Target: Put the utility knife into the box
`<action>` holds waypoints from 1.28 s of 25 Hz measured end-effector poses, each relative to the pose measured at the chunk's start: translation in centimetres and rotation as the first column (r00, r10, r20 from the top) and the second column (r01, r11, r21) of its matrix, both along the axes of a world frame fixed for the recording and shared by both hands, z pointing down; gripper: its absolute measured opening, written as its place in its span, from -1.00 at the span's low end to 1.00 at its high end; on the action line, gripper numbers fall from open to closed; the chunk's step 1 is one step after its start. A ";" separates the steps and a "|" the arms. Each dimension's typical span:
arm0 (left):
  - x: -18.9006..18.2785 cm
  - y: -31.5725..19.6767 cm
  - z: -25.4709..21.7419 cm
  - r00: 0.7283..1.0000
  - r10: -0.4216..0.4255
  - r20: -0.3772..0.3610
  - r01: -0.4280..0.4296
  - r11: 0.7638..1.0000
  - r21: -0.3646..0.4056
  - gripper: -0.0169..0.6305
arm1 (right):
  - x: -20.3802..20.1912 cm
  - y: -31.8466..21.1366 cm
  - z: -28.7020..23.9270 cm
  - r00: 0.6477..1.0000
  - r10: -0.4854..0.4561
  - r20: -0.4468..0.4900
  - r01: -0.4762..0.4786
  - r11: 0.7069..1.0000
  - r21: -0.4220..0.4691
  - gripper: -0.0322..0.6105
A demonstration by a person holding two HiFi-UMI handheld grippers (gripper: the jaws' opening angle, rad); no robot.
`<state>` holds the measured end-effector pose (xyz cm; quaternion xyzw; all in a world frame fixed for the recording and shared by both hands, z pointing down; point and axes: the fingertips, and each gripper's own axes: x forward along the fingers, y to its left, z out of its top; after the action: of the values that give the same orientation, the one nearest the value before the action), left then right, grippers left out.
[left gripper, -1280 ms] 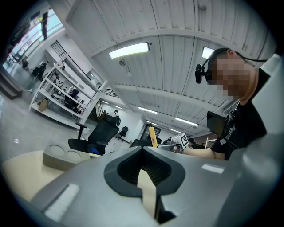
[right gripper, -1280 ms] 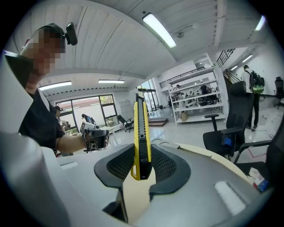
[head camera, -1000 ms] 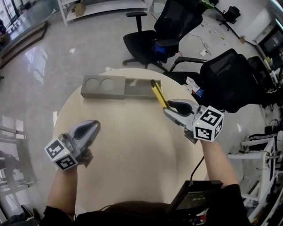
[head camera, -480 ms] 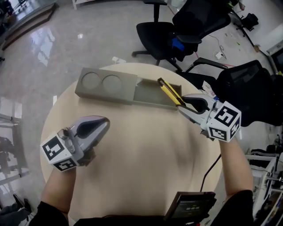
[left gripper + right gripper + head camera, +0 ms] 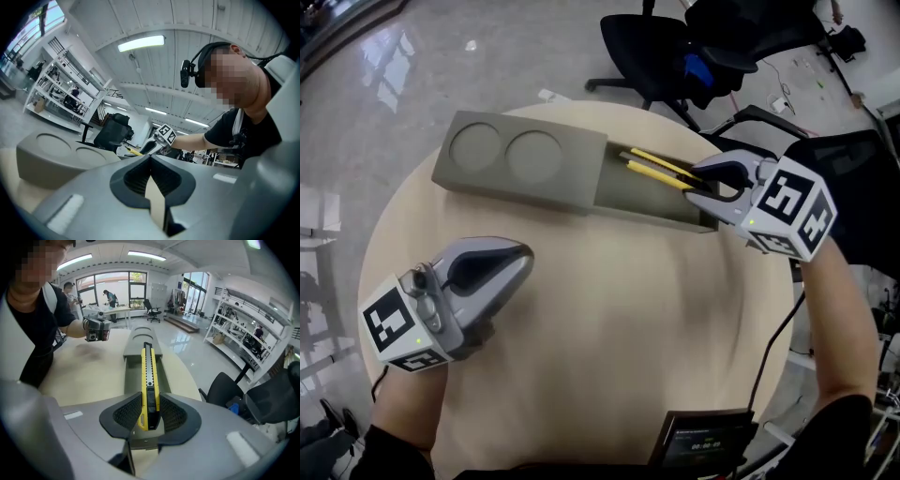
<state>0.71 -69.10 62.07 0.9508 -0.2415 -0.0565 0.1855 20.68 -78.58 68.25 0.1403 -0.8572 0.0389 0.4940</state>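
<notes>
1. Left hand-held gripper [image 5: 523,253]: nearest item, low at the left over the worktop [image 5: 609,319]. Its jaws are closed together with nothing between them, and its marker cube sits at the rear.
2. Worktop: round, pale wood-tone, carrying the box on its far side.
3. Right hand-held gripper [image 5: 701,181]: at the far right of the worktop, tilted downward. Its jaws are clamped on the black rear end of the utility knife.
4. Utility knife [image 5: 149,380]: yellow and black. The body reaches forward out of the jaws, lengthwise over the open trough of the box. Whether it touches the trough floor cannot be told.
5. Box [image 5: 647,208]: long and grey, lying across the far side of the worktop. The left part has two round recesses; the right part is an open trough.
6. Office chairs [image 5: 666,47]: black, beyond the worktop, on a glossy floor [image 5: 375,103].
</notes>
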 end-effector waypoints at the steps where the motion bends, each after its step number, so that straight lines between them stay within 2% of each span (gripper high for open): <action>1: 0.1 -0.1 0.2 1.000 0.004 0.001 -0.004 1.000 0.004 -0.95 | -0.1 -0.2 0.5 1.000 -0.011 -0.025 0.010 1.000 -0.006 -0.48; 5: 0.6 -0.1 0.7 1.000 0.024 0.004 -0.024 1.000 0.020 -0.95 | -0.3 -0.6 2.2 0.992 -0.055 -0.114 0.052 0.998 -0.026 -0.48; 10: 1.0 0.0 0.4 0.999 0.047 -0.004 -0.047 0.998 0.040 -0.95 | -0.6 -0.8 3.3 0.988 -0.069 -0.140 0.064 0.997 -0.041 -0.48; 14: 1.3 0.7 0.9 0.997 0.075 -0.014 -0.076 0.997 -0.020 -0.95 | 0.1 -0.8 3.4 0.980 -0.078 -0.184 0.070 0.996 -0.048 -0.48; 18: 1.4 0.6 0.6 0.997 0.077 -0.029 -0.078 0.997 -0.014 -0.95 | 0.6 -0.9 4.1 0.972 -0.071 -0.223 0.063 0.997 -0.044 -0.48; 27: 1.2 1.2 1.3 0.995 0.097 0.007 -0.097 0.995 -0.021 -0.95 | -1.4 -1.8 5.1 0.974 -0.076 -0.213 0.072 0.997 -0.023 -0.48; 32: 1.2 1.2 1.2 0.995 0.097 -0.001 -0.097 0.995 -0.023 -0.95 | -2.1 -1.6 5.0 0.985 -0.062 -0.163 0.057 0.998 -0.030 -0.46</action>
<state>1.95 -67.94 63.31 0.9593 -0.1954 -0.0448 0.1988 18.55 -80.20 73.21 0.1111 -0.8170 0.0234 0.5654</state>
